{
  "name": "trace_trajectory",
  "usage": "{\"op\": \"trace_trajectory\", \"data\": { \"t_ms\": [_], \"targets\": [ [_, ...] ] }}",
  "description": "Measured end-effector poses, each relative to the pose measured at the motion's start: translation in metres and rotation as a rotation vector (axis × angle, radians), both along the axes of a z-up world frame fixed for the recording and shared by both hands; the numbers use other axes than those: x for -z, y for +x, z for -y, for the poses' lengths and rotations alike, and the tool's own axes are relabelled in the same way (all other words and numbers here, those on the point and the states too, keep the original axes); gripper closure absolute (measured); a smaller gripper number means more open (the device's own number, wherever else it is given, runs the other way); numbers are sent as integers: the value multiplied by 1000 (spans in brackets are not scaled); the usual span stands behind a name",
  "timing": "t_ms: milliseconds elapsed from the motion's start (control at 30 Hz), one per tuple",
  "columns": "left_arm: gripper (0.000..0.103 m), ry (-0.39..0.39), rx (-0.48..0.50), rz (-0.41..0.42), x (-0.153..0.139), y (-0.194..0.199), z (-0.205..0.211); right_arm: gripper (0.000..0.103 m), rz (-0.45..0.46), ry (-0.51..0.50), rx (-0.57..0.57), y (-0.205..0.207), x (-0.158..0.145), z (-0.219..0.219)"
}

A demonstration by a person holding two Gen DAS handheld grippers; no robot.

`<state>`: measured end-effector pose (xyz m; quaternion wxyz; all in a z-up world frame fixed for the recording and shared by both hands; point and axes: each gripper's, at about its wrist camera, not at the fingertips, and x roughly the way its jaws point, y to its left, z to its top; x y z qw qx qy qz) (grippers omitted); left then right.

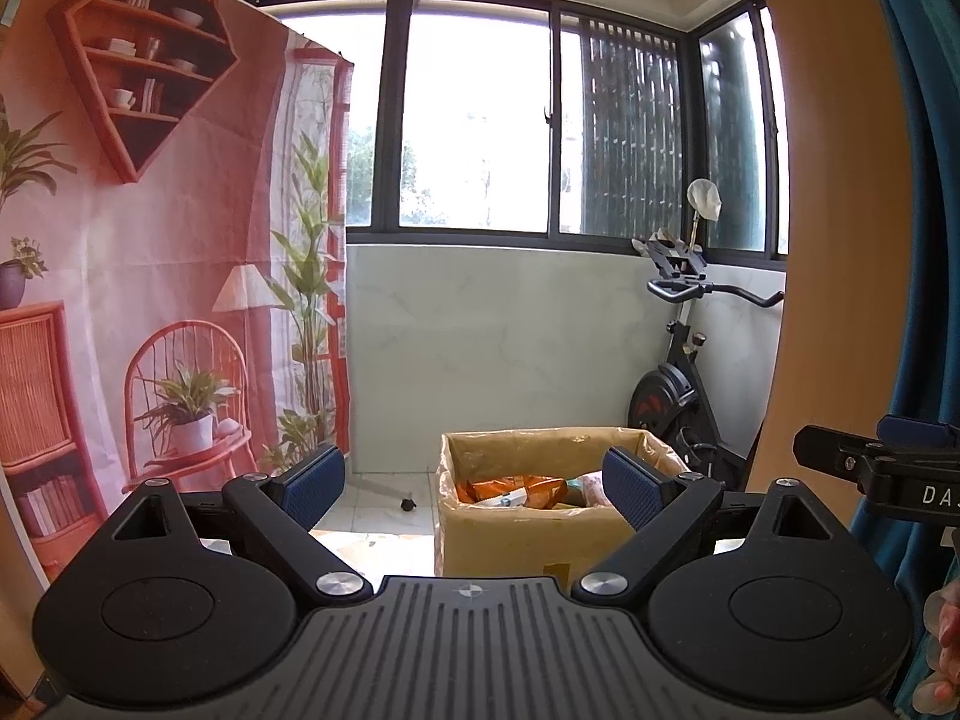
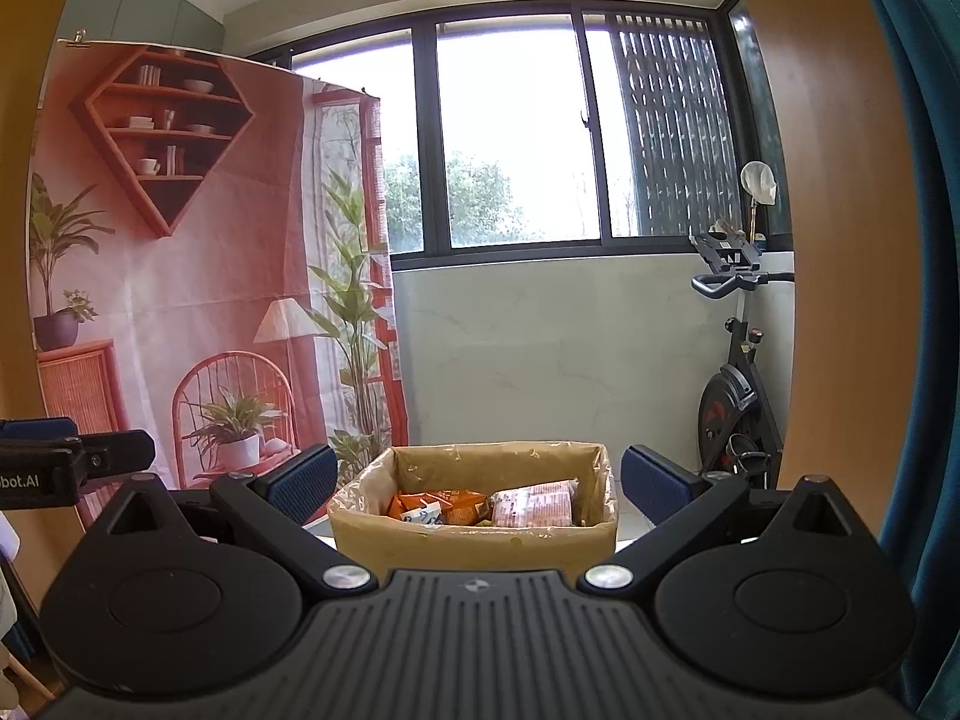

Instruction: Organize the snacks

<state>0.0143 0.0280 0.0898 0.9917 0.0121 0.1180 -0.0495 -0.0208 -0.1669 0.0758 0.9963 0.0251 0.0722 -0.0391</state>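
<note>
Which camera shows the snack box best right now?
The right wrist view: the box sits centred between open fingers, its packets unobstructed. In the left wrist view the box sits right of centre, one finger pad overlapping it.

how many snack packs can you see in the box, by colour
orange packs: 1, maybe more, crumpled together
pink pack: 1
white-and-blue pack: 1
total: 3 visible in the cardboard box; others may be hidden. Both claws, left and right, are open and empty.
</note>
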Motion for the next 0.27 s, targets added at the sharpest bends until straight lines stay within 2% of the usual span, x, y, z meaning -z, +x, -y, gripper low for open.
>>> {"op": "trace_trajectory", "data": {
  "t_ms": [267],
  "targets": [
    [9,9,4,15,0,-2,2,0,0,0,0,0,0,0]
  ]
}}
